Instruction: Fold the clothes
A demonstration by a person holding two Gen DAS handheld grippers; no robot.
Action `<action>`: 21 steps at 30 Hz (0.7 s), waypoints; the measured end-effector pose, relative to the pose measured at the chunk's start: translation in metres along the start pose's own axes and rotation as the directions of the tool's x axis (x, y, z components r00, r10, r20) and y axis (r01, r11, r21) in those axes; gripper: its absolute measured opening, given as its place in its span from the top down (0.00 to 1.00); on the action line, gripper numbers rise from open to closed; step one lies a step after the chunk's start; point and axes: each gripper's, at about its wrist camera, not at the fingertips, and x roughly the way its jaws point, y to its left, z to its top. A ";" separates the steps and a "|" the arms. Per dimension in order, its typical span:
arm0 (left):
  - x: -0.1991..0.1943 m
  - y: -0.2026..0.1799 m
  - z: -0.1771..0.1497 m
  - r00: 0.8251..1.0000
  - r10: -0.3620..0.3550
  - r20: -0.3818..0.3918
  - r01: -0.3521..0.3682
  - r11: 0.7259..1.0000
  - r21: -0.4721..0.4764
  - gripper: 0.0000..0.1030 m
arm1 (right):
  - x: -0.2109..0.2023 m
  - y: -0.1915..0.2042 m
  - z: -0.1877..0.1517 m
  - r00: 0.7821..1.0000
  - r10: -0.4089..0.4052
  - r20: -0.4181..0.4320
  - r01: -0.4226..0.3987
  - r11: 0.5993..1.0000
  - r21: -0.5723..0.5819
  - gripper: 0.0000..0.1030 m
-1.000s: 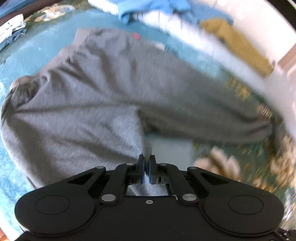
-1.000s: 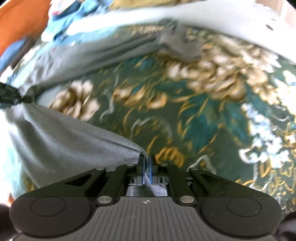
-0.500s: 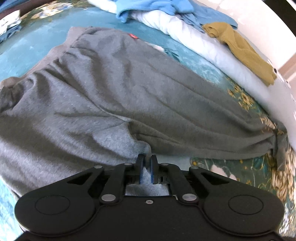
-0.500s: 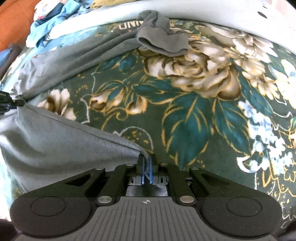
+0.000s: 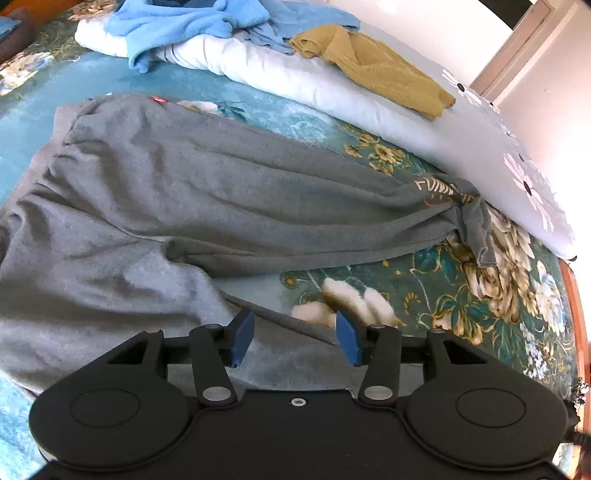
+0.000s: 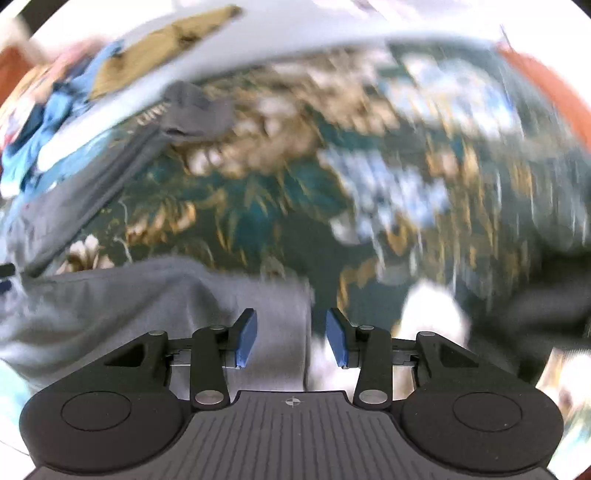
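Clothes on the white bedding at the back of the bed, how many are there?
2 that I can make out: a light blue garment bunched at the left end of the white bedding, and a mustard-yellow garment draped to its right. More may be hidden under the blue heap.

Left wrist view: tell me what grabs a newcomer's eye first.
A pair of grey sweatpants sprawls across the teal floral bedspread, filling the left and middle, one leg reaching right towards a long white pillow. A mustard garment and a blue garment lie on that pillow at the top. Below, the left gripper stands open over the nearer leg.
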 end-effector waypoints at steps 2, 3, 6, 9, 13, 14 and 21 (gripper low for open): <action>0.002 -0.001 0.001 1.000 0.005 0.010 -0.005 1.000 -0.004 0.54 | 0.005 -0.010 -0.013 1.000 0.018 -0.021 -0.016 0.997 0.072 0.63; 0.004 -0.001 0.003 1.000 0.008 0.014 -0.008 1.000 -0.007 0.54 | 0.007 -0.014 -0.019 0.999 0.027 -0.030 -0.024 0.994 0.108 0.63; 0.003 0.002 0.005 1.000 0.015 0.016 -0.014 1.000 -0.027 0.54 | 0.017 -0.023 -0.033 0.996 0.060 -0.061 -0.047 0.980 0.192 0.63; 0.001 0.004 0.007 0.999 0.027 0.020 -0.026 0.999 -0.024 0.54 | 0.022 -0.022 -0.037 0.994 0.093 -0.058 -0.079 0.975 0.207 0.63; 0.001 0.007 0.008 0.999 0.039 0.020 -0.039 0.999 -0.027 0.53 | 0.019 -0.017 -0.035 0.995 0.095 -0.029 -0.088 0.977 0.195 0.92; 0.002 0.008 0.008 0.999 0.042 0.022 -0.041 0.999 -0.026 0.53 | 0.018 -0.016 -0.034 0.996 0.092 -0.021 -0.087 0.978 0.190 0.93; 0.003 0.012 0.015 0.998 0.048 0.037 -0.047 0.998 -0.042 0.53 | 0.020 -0.014 -0.023 0.999 0.032 -0.043 -0.026 0.990 0.140 0.91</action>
